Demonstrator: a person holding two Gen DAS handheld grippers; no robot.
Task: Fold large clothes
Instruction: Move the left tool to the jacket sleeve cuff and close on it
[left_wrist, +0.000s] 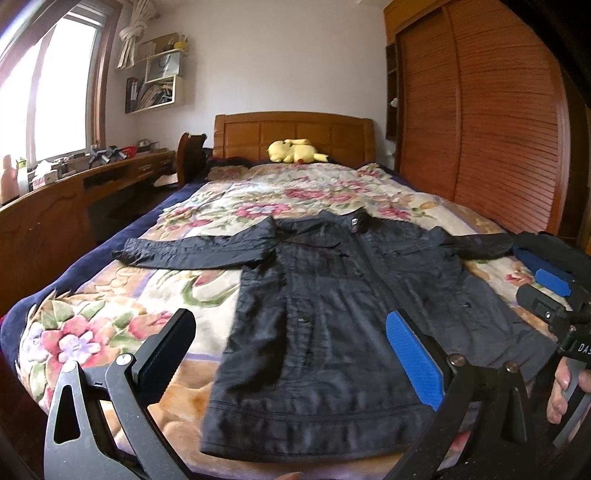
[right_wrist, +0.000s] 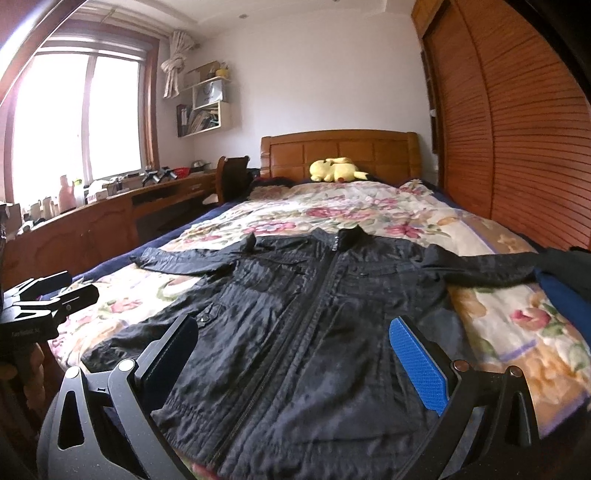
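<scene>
Fingers (left_wrist: 417, 360) apart above black jacket (left_wrist: 332, 295)

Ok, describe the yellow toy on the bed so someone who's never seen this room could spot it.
Look to the far end of the bed, at the wooden headboard. The yellow plush toy lies slumped just in front of it, beyond the floral blanket. It is the only bright yellow thing on the bed, well apart from the black jacket.
</scene>
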